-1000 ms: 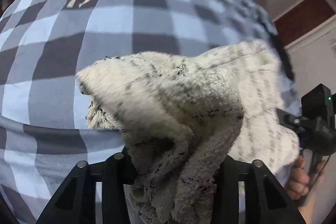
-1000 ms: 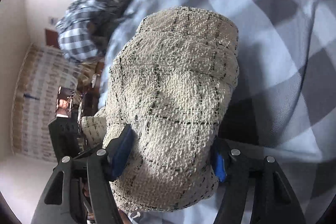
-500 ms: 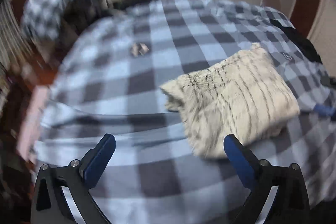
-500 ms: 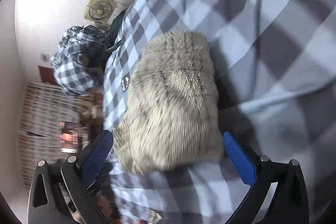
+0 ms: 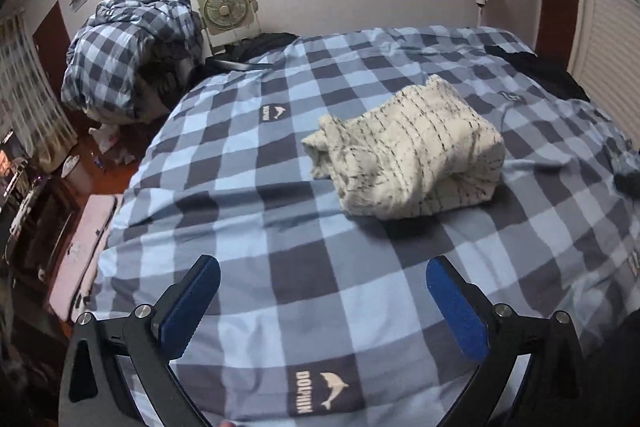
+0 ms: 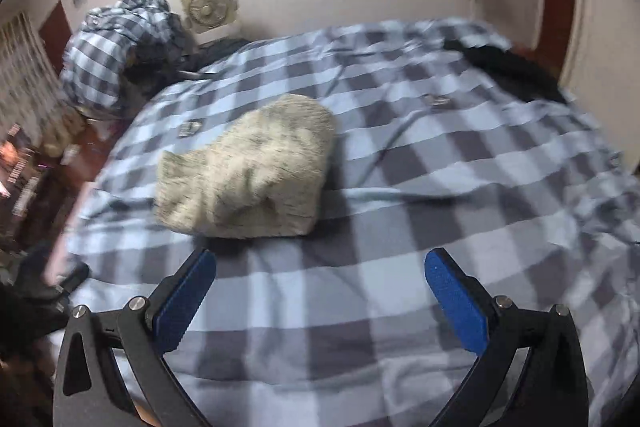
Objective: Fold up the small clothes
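Cream knit garment (image 5: 408, 157), a second ago clamped in both grippers, now lies released as a folded bundle mid-bed on the checked duvet (image 5: 248, 195). Left gripper (image 5: 322, 301) and right gripper (image 6: 320, 293) both spread wide, empty, pulled back. Fold probably finished, though the right view is blurred

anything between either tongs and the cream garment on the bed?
Nothing visible. Only bare checked bedspread lies between the open left tongs and the folded cream garment. Same for the open right tongs; the garment sits ahead, toward their left finger.
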Demonstrator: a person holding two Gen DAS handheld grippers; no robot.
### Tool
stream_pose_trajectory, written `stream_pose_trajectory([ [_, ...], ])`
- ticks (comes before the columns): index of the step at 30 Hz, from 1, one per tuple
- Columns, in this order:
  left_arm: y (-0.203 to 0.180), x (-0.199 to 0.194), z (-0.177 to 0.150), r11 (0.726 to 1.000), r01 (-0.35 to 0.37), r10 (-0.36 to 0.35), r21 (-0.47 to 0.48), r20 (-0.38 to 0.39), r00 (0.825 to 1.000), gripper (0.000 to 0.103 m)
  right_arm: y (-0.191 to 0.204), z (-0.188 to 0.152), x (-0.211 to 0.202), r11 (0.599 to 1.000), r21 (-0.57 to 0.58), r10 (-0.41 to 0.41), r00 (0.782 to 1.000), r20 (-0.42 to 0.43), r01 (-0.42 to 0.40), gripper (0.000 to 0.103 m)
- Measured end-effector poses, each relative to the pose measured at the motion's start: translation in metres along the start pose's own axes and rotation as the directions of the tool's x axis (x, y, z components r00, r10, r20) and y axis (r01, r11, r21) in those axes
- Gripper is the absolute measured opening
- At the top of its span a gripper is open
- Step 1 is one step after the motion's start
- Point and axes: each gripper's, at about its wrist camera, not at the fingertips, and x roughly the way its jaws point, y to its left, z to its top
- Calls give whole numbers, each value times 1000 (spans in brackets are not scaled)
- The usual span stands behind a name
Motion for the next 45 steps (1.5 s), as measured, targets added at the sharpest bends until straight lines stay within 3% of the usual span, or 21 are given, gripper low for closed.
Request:
stream_pose_trajectory([
  [2, -5, 3, -1, 1000, 0, 0, 21, 2, 1000, 103, 3, -13, 13, 997, -12, -73, 997, 0, 73, 102],
  [4, -8, 6, -2, 1000, 5, -5, 27, -1, 1000, 103, 13, -8, 28, 981, -94, -174, 982, -71, 167, 102],
  [10, -8, 20, 7, 998, 66, -66, 9, 6, 998, 103, 32, 7, 52, 940, -245, -247, 969, -7, 238, 102],
  [16, -7, 26, 10, 998, 67, -67, -2, -2, 998, 103, 36, 6, 50, 921, -306, -238, 970, 52, 242, 102],
  [25, -15, 19, 9, 996, 86, -87, 29, 14, 996, 103, 40, -2, 49, 908, -352, -227, 973, 40, 226, 102],
  [45, -5, 19, 11, 997, 76, -76, -16, 7, 997, 103, 23, 2, 44, 949, -262, -182, 983, -7, 174, 102],
])
